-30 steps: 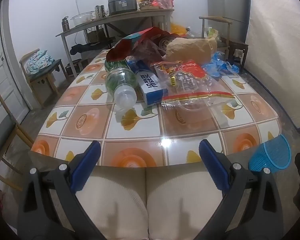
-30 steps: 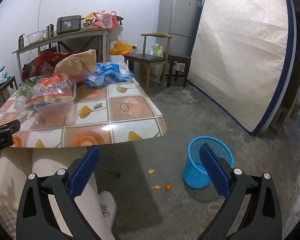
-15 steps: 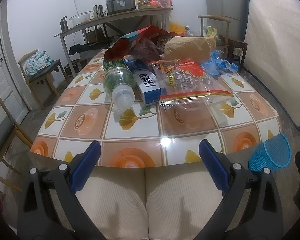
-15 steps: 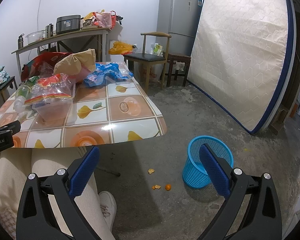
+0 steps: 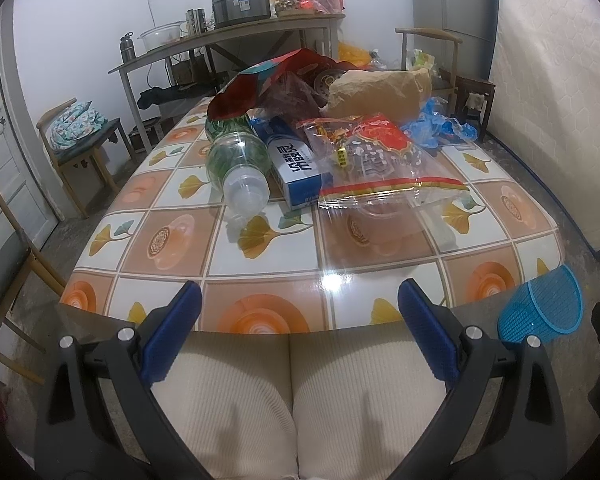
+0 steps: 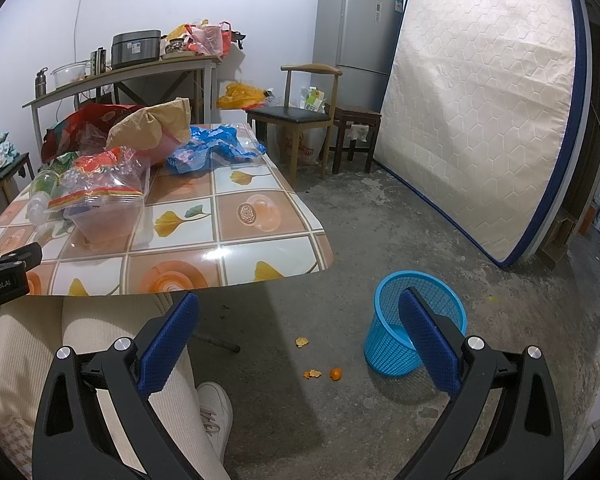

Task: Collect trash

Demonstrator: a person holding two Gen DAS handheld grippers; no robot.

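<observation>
Trash is piled on the far half of the tiled table (image 5: 260, 280): a clear plastic bottle (image 5: 240, 168) lying on its side, a blue and white carton (image 5: 298, 168), a clear bag with red print (image 5: 380, 168), a brown paper bag (image 5: 376, 94), a red bag (image 5: 268, 80) and blue wrappers (image 5: 440, 126). My left gripper (image 5: 298, 320) is open and empty above a person's lap, short of the table's near edge. My right gripper (image 6: 298, 332) is open and empty over the floor, beside the blue basket (image 6: 416, 332). Orange peel scraps (image 6: 320, 372) lie on the floor.
A mattress (image 6: 480, 120) leans on the right wall beside a fridge (image 6: 356, 36). A wooden chair (image 6: 300, 116) and a stool (image 6: 352, 120) stand beyond the table. A side table (image 5: 228, 40) holds a cooker and bags. More chairs (image 5: 80, 136) stand at the left.
Both views have shifted only slightly; the grippers stay open and empty, and nothing on the table has moved.
</observation>
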